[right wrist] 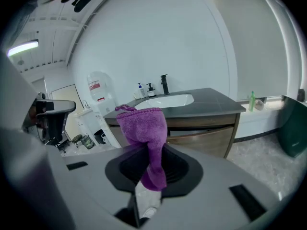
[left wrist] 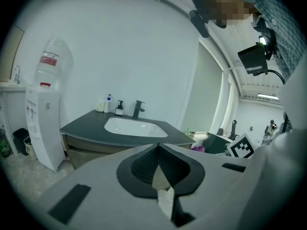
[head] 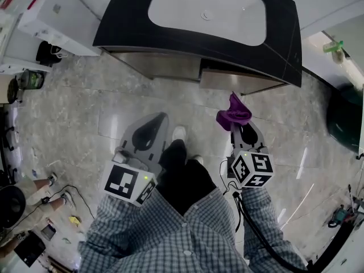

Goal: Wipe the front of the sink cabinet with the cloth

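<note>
Facing the sink cabinet, the person stands on a grey marbled tile floor (head: 85, 107) with one gripper in each hand.

Right gripper (head: 241, 128) (right wrist: 151, 153): the jaws are closed on a purple terry cloth (head: 233, 112) (right wrist: 144, 126). One end of the cloth is pinched between the jaws. The rest bunches up above and ahead of the jaw tips. In the head view, the cloth hangs in the air, short of the cabinet and near its right-hand corner, not touching it.

Left gripper (head: 160, 118) (left wrist: 158, 150): the jaw tips are pressed together, with nothing between them. This gripper is level with the right one and well apart from the cloth.

Sink cabinet: the brown wood-tone cabinet front (head: 165, 64) (right wrist: 206, 128) (left wrist: 91, 151) sits under a dark grey stone countertop (head: 125, 21) that holds a white oval basin (head: 207, 7). A black tap (right wrist: 164, 84) (left wrist: 138, 108) and small soap bottles (left wrist: 109, 103) stand at the back edge of the countertop, against the white wall.

Surroundings: a white water dispenser with an upturned clear bottle (left wrist: 43, 123) (right wrist: 98, 97) stands just beside the cabinet's left end. A dark green bin (head: 344, 118) (right wrist: 292, 128) stands on the floor to the cabinet's right.
</note>
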Tool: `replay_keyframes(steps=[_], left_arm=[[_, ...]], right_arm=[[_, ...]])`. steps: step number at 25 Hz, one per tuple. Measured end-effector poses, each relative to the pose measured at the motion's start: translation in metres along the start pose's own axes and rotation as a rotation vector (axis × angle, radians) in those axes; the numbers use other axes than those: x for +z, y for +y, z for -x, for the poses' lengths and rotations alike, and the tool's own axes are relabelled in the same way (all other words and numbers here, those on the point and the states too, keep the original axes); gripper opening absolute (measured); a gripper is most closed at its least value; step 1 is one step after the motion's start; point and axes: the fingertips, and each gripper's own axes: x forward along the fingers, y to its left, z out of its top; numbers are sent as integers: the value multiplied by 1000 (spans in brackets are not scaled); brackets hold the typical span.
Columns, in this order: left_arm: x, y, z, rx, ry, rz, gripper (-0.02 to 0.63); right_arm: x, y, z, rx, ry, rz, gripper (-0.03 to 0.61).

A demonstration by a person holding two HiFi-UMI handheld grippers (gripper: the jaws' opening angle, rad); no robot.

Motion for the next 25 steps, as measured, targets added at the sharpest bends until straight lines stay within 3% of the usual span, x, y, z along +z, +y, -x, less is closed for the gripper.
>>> replay_keyframes(steps=[3, 8, 12, 19, 25], left_arm=[[-1, -24, 14, 7, -18, -1, 11], [-12, -78, 33, 9, -52, -23, 11], [-22, -113, 55, 22, -74, -38, 11], [-20, -163, 86, 20, -93, -71, 11], [-10, -168, 107, 2, -103, -93, 11]], right_arm=[[-5, -6, 36, -10, -13, 44, 75], [-29, -35, 101, -32, -36, -19, 75], [-53, -41, 141, -26, -31, 7, 75], [-73, -32, 202, 3, -36, 2, 74], [-67, 0, 221, 54, -65, 15, 75]])
